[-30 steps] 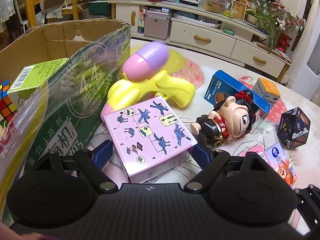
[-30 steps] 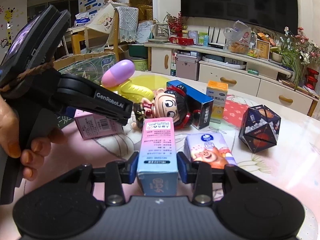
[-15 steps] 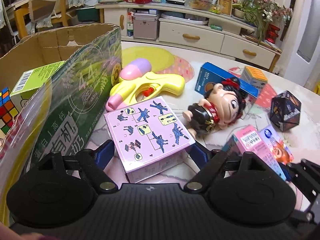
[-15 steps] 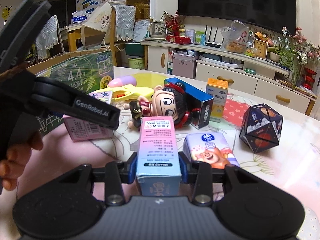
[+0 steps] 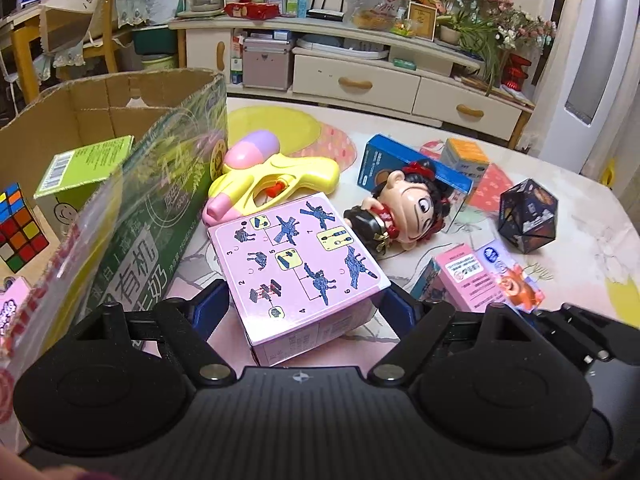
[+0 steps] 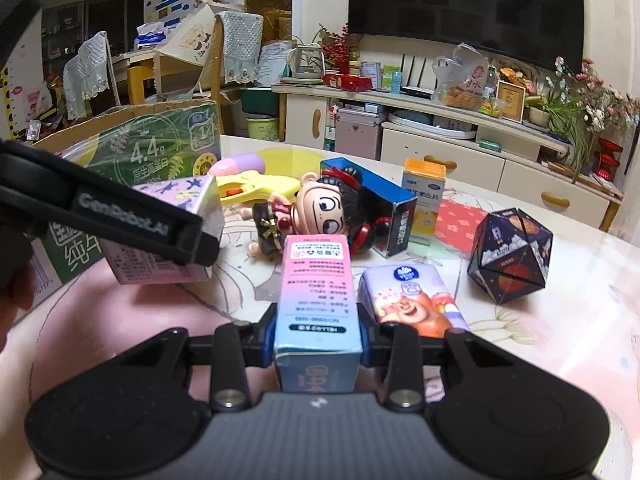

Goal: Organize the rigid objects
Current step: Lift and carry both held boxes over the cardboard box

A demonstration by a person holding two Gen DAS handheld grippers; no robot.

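My left gripper [image 5: 302, 306] is shut on a pink square box [image 5: 298, 264] printed with building steps and holds it lifted beside the open cardboard box [image 5: 120, 128]. The pink square box also shows in the right wrist view [image 6: 168, 236]. My right gripper [image 6: 318, 332] is shut on a tall pink and blue carton [image 6: 316, 292], which also shows in the left wrist view [image 5: 468, 276]. Inside the cardboard box lie a green carton [image 5: 80, 172] and a Rubik's cube [image 5: 18, 228].
On the table lie a yellow water pistol [image 5: 272, 176], a doll figure [image 5: 404, 208], a blue box [image 5: 400, 164], an orange-topped carton [image 5: 466, 156], a dark polyhedron [image 5: 528, 216] and a cartoon-bear pack [image 6: 412, 304]. A cabinet [image 5: 360, 80] stands behind.
My left gripper has risen with the pink square box, so the view looks further down into the cardboard box. The right gripper has stayed shut on its carton.
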